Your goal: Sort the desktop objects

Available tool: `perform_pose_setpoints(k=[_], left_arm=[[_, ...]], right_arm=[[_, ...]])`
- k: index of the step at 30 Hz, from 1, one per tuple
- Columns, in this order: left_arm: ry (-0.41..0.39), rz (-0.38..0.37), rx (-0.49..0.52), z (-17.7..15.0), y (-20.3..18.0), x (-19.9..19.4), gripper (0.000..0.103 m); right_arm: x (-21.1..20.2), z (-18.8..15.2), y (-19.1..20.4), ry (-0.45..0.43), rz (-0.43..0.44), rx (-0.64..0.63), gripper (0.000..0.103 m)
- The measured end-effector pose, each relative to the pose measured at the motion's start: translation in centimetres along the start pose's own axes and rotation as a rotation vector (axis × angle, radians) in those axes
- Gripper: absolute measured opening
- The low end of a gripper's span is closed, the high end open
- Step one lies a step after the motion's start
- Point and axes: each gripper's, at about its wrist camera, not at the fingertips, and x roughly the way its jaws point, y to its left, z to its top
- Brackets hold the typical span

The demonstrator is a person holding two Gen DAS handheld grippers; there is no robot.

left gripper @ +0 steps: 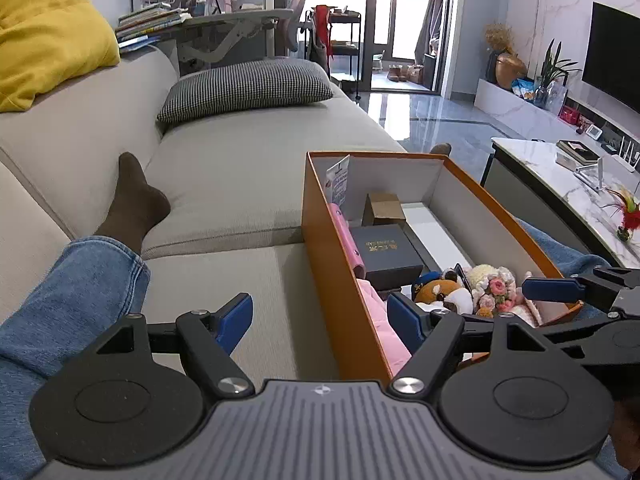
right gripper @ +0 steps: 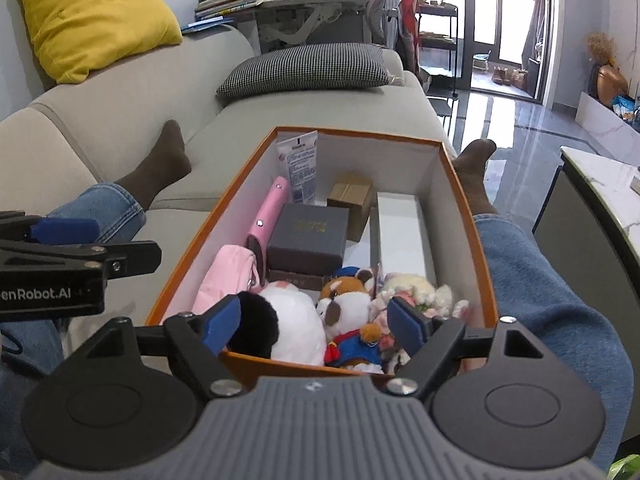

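Where you are: you sit on the sofa [left gripper: 240,184] with the orange box [right gripper: 486,272] across your lap, both grippers low at its near end.
Right gripper [right gripper: 316,322]: jaws spread wide, nothing between the pads; they hang over the plush pile at the near wall of the box.
Left gripper [left gripper: 320,316]: jaws also well apart and empty; one finger is outside the box's left wall, the other just inside it.
What's in the box: near end, a black-and-white plush [right gripper: 280,320], a brown-and-white plush in a blue cap [right gripper: 348,304] and a crocheted flower bunch [right gripper: 420,292]; left side, a pink pouch [right gripper: 224,276] and a pink case [right gripper: 266,216]; middle, a dark gift box [right gripper: 308,236]; far end, a cardboard carton [right gripper: 352,194] and a tube [right gripper: 300,168] leaning on the back wall.
Handling, plush: likely light, soft and squashy; take the body, not an ear or cap, and expect the pads to sink in.
Handling, flowers: probably delicate; grip the bunch low.
Handling, gift box: stiff, smooth sides, may slip; close across its short width.
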Motion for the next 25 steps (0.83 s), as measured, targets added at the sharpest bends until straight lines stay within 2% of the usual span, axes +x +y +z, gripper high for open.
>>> perform_pose_setpoints(k=[12,25], left_arm=[[0.014,-0.006,0.003,0.0,0.0,0.3,0.087],[-0.006,-0.015,0.007,0.2,-0.1,-0.4,0.088]], right_arm=[[0.7,-0.1,0.5,0.016,0.014,-0.005,0.082],[0.2,-0.2,1.2,0.009,0.022,-0.016,0.083]])
